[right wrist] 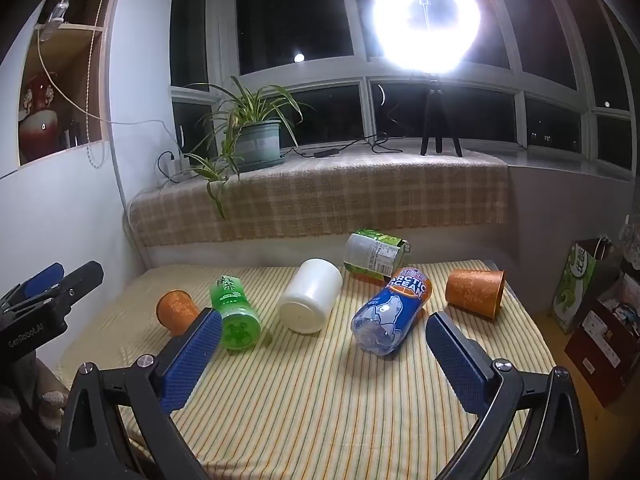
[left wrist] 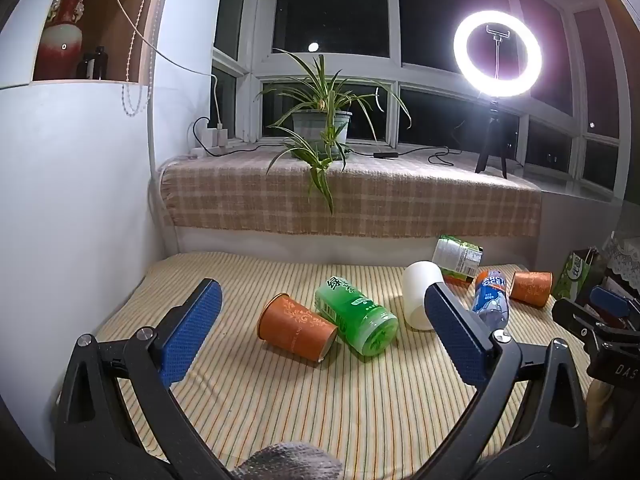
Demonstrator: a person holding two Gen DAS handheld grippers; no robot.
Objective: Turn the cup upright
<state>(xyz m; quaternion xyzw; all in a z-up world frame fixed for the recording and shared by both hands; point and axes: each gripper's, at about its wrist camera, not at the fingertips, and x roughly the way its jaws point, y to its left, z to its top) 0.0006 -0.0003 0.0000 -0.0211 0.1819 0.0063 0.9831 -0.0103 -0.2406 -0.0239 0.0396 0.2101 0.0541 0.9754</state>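
Orange cup [left wrist: 296, 326], striped yel. cloth [left wrist: 360, 408]

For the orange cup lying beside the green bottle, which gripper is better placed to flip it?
Left, probably. That orange cup lies on its side between the open left gripper fingers, nearly centred. In the right wrist view it sits far left, partly behind a finger.

Ring light [right wrist: 426, 20] glares against dark windows; fisheye edges warp.

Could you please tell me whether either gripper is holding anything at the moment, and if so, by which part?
Nothing is held. The left gripper and the right gripper are both open above the striped cloth, clear of every cup.
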